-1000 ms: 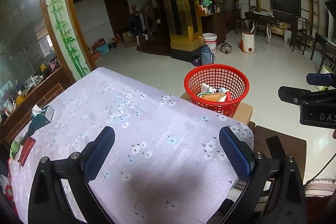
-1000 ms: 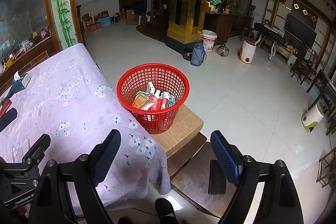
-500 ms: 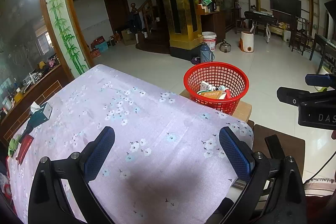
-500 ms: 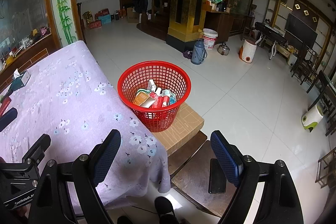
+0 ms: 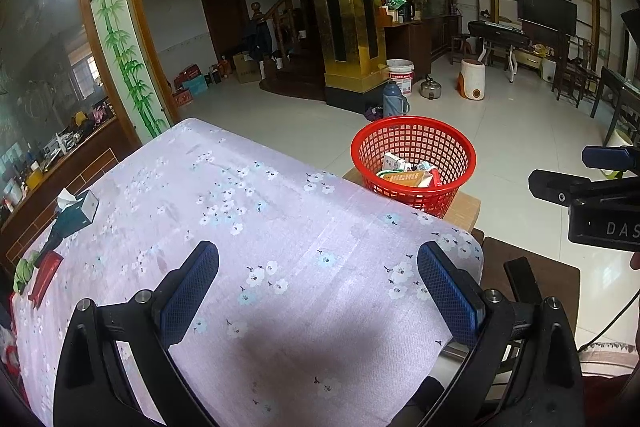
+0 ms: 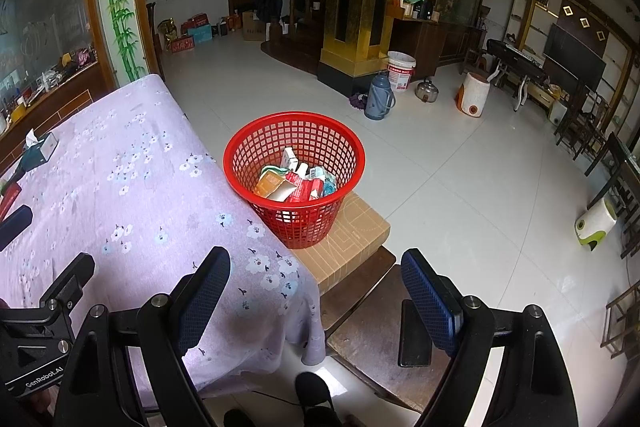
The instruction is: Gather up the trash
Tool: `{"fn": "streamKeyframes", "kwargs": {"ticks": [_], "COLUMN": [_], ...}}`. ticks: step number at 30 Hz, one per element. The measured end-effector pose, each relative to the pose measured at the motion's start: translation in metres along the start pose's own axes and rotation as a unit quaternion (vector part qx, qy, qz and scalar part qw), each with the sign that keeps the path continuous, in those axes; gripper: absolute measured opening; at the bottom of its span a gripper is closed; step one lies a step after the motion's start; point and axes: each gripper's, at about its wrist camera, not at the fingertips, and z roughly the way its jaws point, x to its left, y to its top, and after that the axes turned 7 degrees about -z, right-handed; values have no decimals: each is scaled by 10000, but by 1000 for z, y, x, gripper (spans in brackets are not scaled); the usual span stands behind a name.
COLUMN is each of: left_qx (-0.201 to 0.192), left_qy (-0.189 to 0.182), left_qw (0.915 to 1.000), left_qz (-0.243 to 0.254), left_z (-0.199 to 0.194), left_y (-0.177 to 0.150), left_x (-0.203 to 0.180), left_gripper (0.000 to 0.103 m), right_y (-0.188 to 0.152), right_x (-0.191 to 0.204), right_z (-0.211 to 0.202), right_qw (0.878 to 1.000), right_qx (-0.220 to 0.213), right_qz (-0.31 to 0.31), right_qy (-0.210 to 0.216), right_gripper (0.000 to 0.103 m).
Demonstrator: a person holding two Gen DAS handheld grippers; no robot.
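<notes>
A red mesh basket (image 5: 414,159) (image 6: 294,171) stands on a cardboard box (image 6: 346,247) off the table's right corner, holding several cartons and wrappers (image 6: 292,183). My left gripper (image 5: 318,291) hangs open above the lilac flowered tablecloth (image 5: 248,227), nothing between its blue pads. My right gripper (image 6: 316,291) is open too, held over the table corner and the dark stools below, a little short of the basket. Each gripper shows at the edge of the other's view. No loose trash lies near either gripper.
A teal tissue box (image 5: 74,213) (image 6: 38,151) and a red packet (image 5: 44,277) sit at the table's far left. Dark wooden stools (image 6: 380,331) stand beside the cardboard box. A thermos (image 6: 378,97), a bucket and a kettle stand on the tiled floor beyond. A shoe (image 6: 314,399) shows below.
Both grippers have drawn back and risen slightly, so the basket looks a little farther off. Both stay open and empty.
</notes>
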Motion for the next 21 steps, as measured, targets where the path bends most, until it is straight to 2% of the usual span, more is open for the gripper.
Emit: {"fn": "streamKeyframes", "kwargs": {"ticks": [21], "left_qx": [13], "left_qy": [14], "left_qw": [10000], "left_qz": [-38], "left_z": [1], "left_y": [-2], "left_x": [0], "left_gripper": [99], "right_y": [-1], "right_x": [3], "right_z": [4], "right_qw": [10000], "right_qx": [43], "right_qz": [-61], "right_qy": [47], "right_gripper": [90]}}
